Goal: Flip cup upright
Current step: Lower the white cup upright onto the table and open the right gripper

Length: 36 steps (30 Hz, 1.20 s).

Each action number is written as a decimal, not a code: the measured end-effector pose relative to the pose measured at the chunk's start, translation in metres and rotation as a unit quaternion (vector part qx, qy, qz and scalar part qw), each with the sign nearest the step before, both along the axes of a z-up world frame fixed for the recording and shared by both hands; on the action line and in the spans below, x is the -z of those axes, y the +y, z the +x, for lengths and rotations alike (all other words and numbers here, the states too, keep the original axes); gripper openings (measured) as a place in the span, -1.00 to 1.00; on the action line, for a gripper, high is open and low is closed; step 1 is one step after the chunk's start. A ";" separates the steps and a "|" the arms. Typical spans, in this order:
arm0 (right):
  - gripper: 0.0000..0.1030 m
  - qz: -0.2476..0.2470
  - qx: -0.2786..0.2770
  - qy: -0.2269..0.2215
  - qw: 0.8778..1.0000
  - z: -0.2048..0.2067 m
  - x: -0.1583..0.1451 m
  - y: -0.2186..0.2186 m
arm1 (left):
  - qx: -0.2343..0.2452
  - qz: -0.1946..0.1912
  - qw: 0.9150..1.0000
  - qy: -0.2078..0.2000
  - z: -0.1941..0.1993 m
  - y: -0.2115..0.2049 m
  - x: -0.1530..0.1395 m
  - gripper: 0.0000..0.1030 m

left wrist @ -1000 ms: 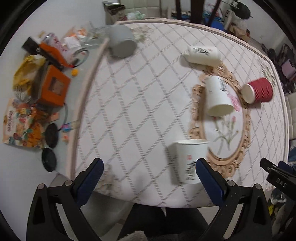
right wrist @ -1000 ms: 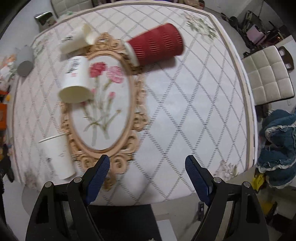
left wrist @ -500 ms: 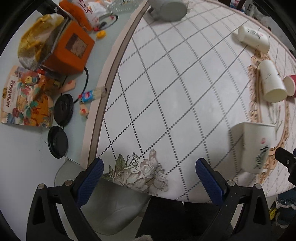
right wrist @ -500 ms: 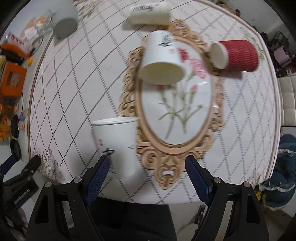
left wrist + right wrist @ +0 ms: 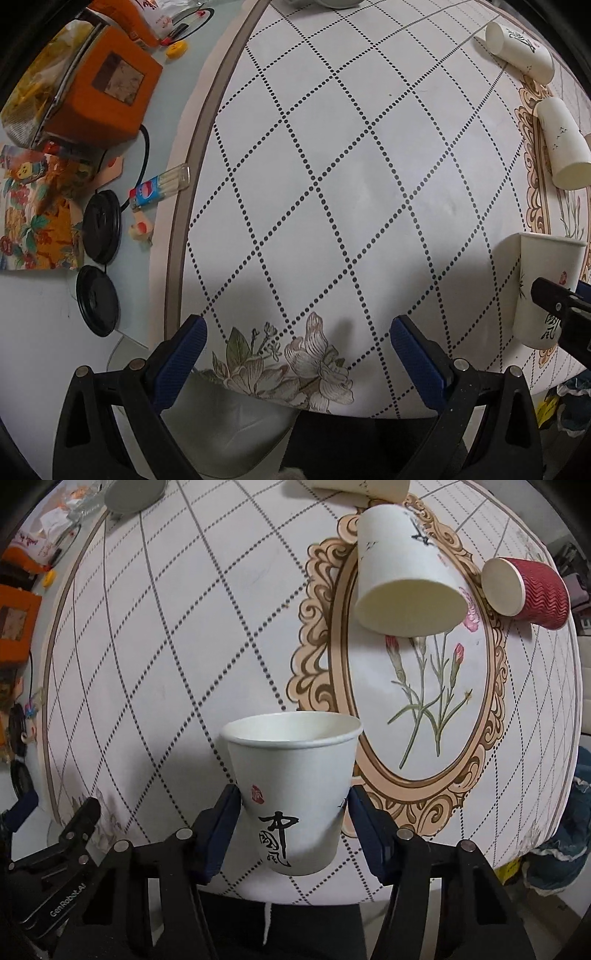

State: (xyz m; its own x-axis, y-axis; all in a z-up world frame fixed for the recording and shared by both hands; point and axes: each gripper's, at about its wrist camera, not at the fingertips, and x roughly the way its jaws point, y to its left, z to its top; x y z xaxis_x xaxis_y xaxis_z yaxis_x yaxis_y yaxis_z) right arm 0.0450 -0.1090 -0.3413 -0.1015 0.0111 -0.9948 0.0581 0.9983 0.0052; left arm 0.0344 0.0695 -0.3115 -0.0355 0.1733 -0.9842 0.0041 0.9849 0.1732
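Observation:
A white paper cup (image 5: 291, 794) with black calligraphy stands upright near the table's front edge, beside the ornate oval print. My right gripper (image 5: 293, 805) has closed its blue pads on the cup's two sides. The same cup (image 5: 546, 291) shows at the right edge of the left wrist view, with the right gripper partly in front of it. My left gripper (image 5: 295, 347) is open and empty over the front edge, left of the cup. Two white cups (image 5: 402, 568) (image 5: 517, 48) and a red ribbed cup (image 5: 524, 587) lie on their sides farther back.
The patterned tablecloth (image 5: 351, 166) covers the round table. Off its left edge lie an orange box (image 5: 99, 88), two black lids (image 5: 99, 229), a lighter (image 5: 159, 186) and a printed packet (image 5: 33, 214). A grey bowl (image 5: 133, 494) sits at the back.
My right gripper moved in on the upright cup and closed its pads on its sides. My left gripper swung left, away from the cup, and stayed open.

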 end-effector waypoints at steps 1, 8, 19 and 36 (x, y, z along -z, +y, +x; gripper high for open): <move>0.21 0.001 0.001 -0.003 1.000 0.000 0.000 0.000 | -0.001 0.000 1.000 0.002 0.001 0.001 0.001 0.98; 0.19 0.019 0.031 0.000 0.999 0.001 0.000 -0.005 | -0.004 -0.006 1.000 -0.002 0.012 0.007 0.002 0.98; 0.19 0.066 0.065 -0.152 0.984 0.021 -0.048 -0.008 | -0.037 -0.037 0.999 -0.009 0.050 0.029 0.001 1.00; 0.19 0.027 0.028 -0.364 0.931 0.029 -0.031 0.027 | -0.015 -0.017 0.999 -0.029 0.086 0.041 0.023 1.00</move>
State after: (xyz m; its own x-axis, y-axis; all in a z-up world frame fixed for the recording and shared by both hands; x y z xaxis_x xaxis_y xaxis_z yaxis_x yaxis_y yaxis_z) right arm 0.0743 -0.0816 -0.3105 0.6016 0.0473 -0.7974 0.0718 0.9910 0.1129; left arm 0.1204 0.1110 -0.3345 0.0174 0.1401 -0.9900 -0.0348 0.9896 0.1394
